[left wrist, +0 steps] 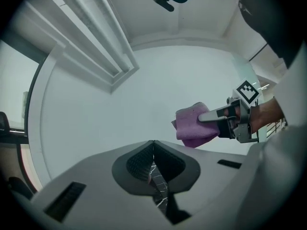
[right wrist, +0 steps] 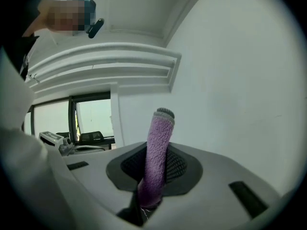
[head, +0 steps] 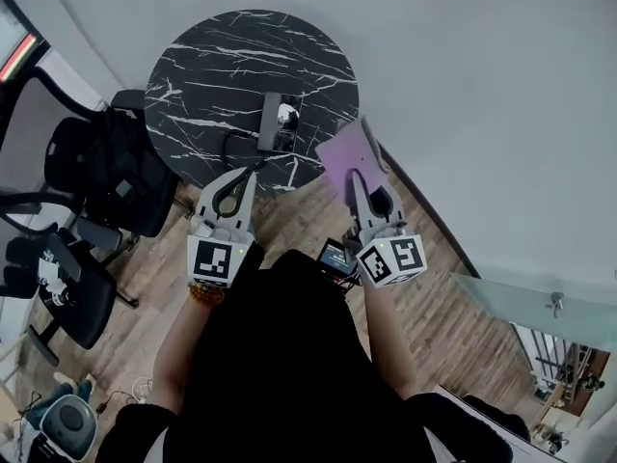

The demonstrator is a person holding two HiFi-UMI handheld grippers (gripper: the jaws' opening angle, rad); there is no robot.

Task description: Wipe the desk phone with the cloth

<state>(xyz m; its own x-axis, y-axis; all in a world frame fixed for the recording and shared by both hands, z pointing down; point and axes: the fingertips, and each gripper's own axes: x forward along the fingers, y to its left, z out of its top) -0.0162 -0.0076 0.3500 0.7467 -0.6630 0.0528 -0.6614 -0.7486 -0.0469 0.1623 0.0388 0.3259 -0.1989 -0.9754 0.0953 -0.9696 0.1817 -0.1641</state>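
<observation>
By pale wall (head: pixel 482 85), marble table (head: pixel 207 70), wood floor (head: pixel 434 307), cloth (head: pixel 342 154) in right tool (head: pixel 361 183)

desk phone (head: pixel 280 122) on table (head: pixel 193 66) | cloth (head: pixel 344 152) at its right | chairs (head: pixel 96 177) left

The desk phone (head: pixel 277 123) on the round surface (head: pixel 212 66) is shown too small in the head view for its parts to be told. The lower end of the cloth (right wrist: pixel 159 133) is hidden between the jaws of the right gripper (right wrist: pixel 154 163). The black chair (head: pixel 67 297) is cut off by the left edge.
</observation>
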